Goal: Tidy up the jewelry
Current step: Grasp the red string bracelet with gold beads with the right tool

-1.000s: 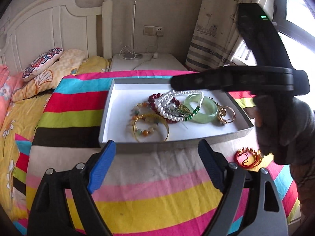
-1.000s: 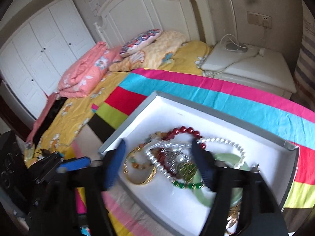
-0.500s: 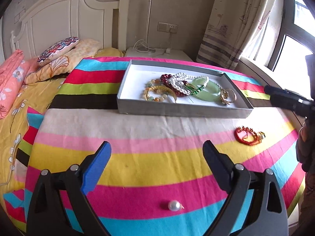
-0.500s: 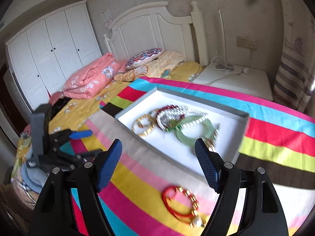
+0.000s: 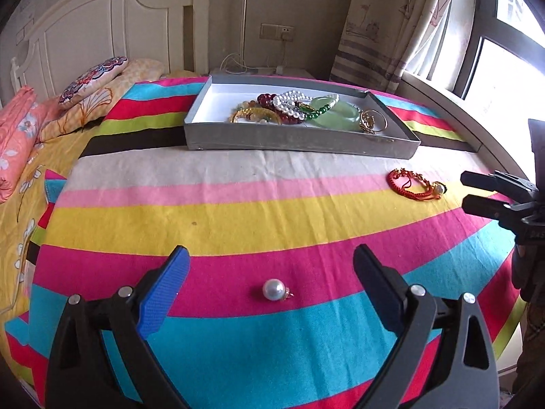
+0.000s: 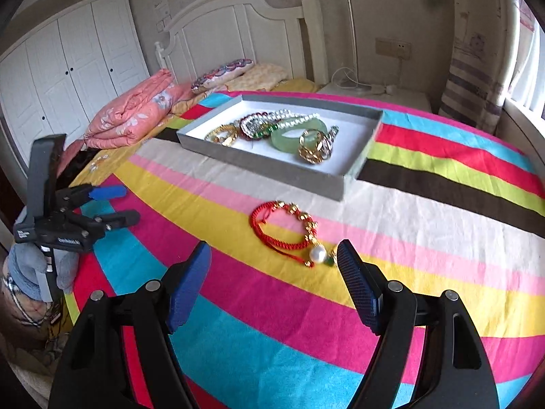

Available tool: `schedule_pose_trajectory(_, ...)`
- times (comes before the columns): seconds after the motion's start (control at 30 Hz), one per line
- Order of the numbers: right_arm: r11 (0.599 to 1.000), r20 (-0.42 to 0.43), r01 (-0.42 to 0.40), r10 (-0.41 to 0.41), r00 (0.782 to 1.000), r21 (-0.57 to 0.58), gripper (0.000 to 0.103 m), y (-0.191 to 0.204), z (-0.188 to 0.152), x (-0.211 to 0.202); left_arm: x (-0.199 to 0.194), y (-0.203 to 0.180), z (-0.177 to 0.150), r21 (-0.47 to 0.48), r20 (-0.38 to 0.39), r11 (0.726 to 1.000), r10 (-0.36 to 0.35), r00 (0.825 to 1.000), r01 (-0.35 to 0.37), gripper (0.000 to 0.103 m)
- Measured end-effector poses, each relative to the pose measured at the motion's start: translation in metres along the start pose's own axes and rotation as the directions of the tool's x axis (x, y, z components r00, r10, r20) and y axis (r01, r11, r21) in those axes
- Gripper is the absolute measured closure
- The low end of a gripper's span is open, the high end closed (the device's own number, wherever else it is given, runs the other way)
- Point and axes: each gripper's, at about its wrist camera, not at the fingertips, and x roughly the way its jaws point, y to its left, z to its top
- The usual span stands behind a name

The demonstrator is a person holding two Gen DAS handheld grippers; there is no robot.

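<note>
Both grippers: black plastic frames, blue textured pads [image 5: 163,289] on the fingers, silver screws [image 6: 152,285] at pivots. Grey glove [image 6: 25,266] on the hand gripping the left one's handle.

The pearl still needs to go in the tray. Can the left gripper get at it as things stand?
Probably yes. The pearl lies alone on the striped blanket, straight ahead between the open jaws of the left gripper, with nothing in the way. The right gripper is off by the red bracelet.

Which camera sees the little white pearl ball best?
The left wrist view: the loose pearl lies alone on the striped blanket, centred before the open left gripper. The right wrist view doesn't show it.
</note>
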Motion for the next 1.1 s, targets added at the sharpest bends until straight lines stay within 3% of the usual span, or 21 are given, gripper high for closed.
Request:
schedule_pose_trajectory(0.07, 0.999, -0.025, 0.030, -0.030, 0.999, -0.017, 0.029, 0.001, 0.000, 0.004, 0.003, 0.000, 0.000, -0.004, -0.013, 1.000, -0.014, 1.000, 0.014, 0.007)
schedule_pose_trajectory(0.23, 0.998, -0.059, 0.013, -0.017, 0.998, -0.057, 0.031, 0.003, 0.016, 0.020, 0.003, 0.006, 0.000, -0.035, -0.009, 0.998, -0.043, 0.999, 0.042, 0.007)
schedule_pose_trajectory(0.27, 0.998, -0.070, 0.012, -0.016, 0.997, -0.064, 0.034, 0.004, 0.020, 0.025, 0.002, 0.008, 0.000, -0.044, -0.003, 0.998, -0.053, 0.999, 0.052, 0.007)
schedule_pose_trajectory(0.33, 0.998, -0.085, 0.009, -0.014, 0.996, -0.058, 0.053, 0.003, 0.029, 0.034, 0.001, 0.010, 0.000, -0.059, 0.007, 0.996, -0.066, 0.998, 0.066, 0.007)
schedule_pose_trajectory(0.43, 0.998, -0.087, 0.040, -0.044, 0.995, -0.047, 0.064, -0.001, 0.036, 0.040, 0.000, 0.011, 0.000, -0.067, 0.011, 0.994, -0.080, 0.997, 0.081, 0.007)
schedule_pose_trajectory(0.63, 0.988, -0.144, 0.127, -0.139, 0.980, -0.088, 0.069, -0.003, 0.029, 0.051, -0.009, -0.005, -0.004, 0.029, 0.042, 0.995, -0.094, 0.995, 0.093, 0.007)
schedule_pose_trajectory(0.77, 0.987, -0.175, 0.123, -0.139, 0.975, -0.103, 0.073, -0.004, 0.023, 0.061, -0.007, -0.015, -0.004, 0.076, 0.028, 0.993, -0.093, 0.995, 0.091, 0.007)
schedule_pose_trajectory(0.83, 0.987, -0.178, 0.113, -0.132, 0.975, -0.116, 0.089, 0.000, 0.023, 0.064, -0.006, -0.013, -0.004, 0.062, 0.025, 0.994, -0.096, 0.995, 0.095, 0.007)
schedule_pose_trajectory(0.87, 0.985, -0.173, 0.111, -0.134, 0.976, -0.135, 0.091, 0.004, 0.022, 0.066, -0.005, -0.011, -0.004, 0.049, 0.023, 0.994, -0.098, 0.995, 0.097, 0.007)
schedule_pose_trajectory(0.93, 0.978, -0.160, 0.119, -0.147, 0.976, -0.170, 0.091, 0.014, 0.019, 0.068, -0.005, -0.008, -0.004, 0.034, 0.023, 0.995, -0.100, 0.995, 0.099, 0.007)
schedule_pose_trajectory(1.1, 0.986, -0.124, 0.068, -0.087, 0.988, -0.153, 0.092, 0.031, 0.003, 0.057, -0.004, -0.008, -0.003, 0.039, 0.016, 0.994, -0.098, 0.995, 0.097, 0.007)
